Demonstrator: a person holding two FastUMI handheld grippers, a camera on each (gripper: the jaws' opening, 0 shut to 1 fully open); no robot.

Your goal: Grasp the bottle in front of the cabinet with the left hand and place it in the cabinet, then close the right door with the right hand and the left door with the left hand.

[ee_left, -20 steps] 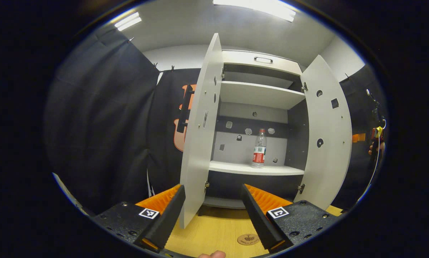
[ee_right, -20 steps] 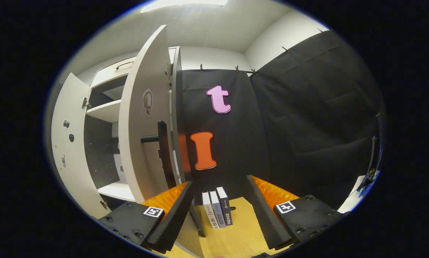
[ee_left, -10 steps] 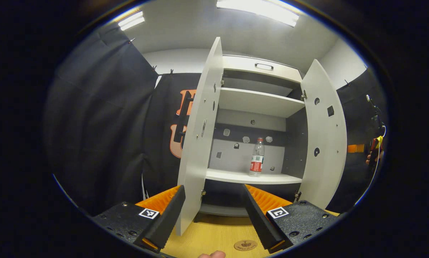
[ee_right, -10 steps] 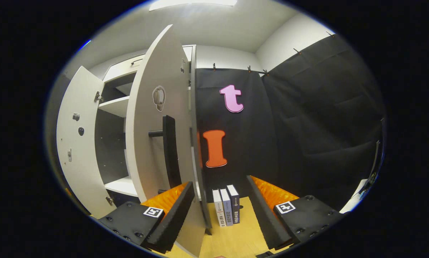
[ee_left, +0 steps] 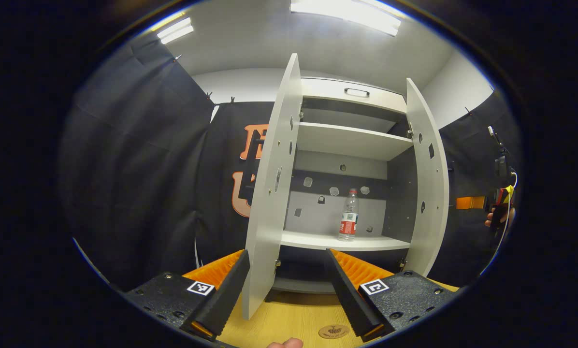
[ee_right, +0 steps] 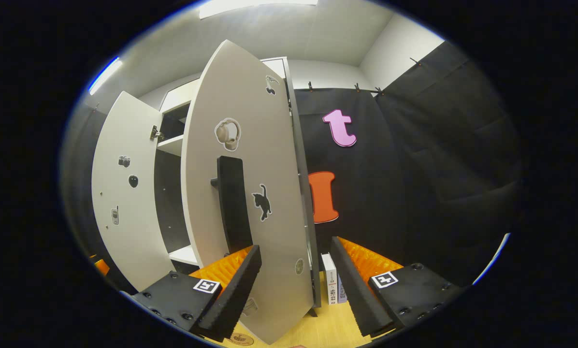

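Observation:
The clear bottle (ee_left: 349,215) with a red label stands upright on the lower shelf (ee_left: 318,240) of the white cabinet. In the left gripper view, my left gripper (ee_left: 285,299) is open and empty, well short of the cabinet. The left door (ee_left: 269,193) stands wide open, edge-on before it. The right door (ee_left: 430,183) is partly swung in. In the right gripper view, my right gripper (ee_right: 294,290) is open at the outer face of the right door (ee_right: 250,169), below its black handle (ee_right: 232,203). Contact cannot be told.
The cabinet stands on a wooden table (ee_left: 289,319) bearing a small round disc (ee_left: 333,331). Books (ee_right: 332,285) stand upright beside the cabinet on the right. An upper shelf (ee_left: 347,140) and a top drawer (ee_left: 352,92) sit above. A hand (ee_left: 498,215) shows far right.
The right door has swung inward from wide open, now showing its outer face to the right gripper, which moved leftward with it. The left gripper has barely shifted.

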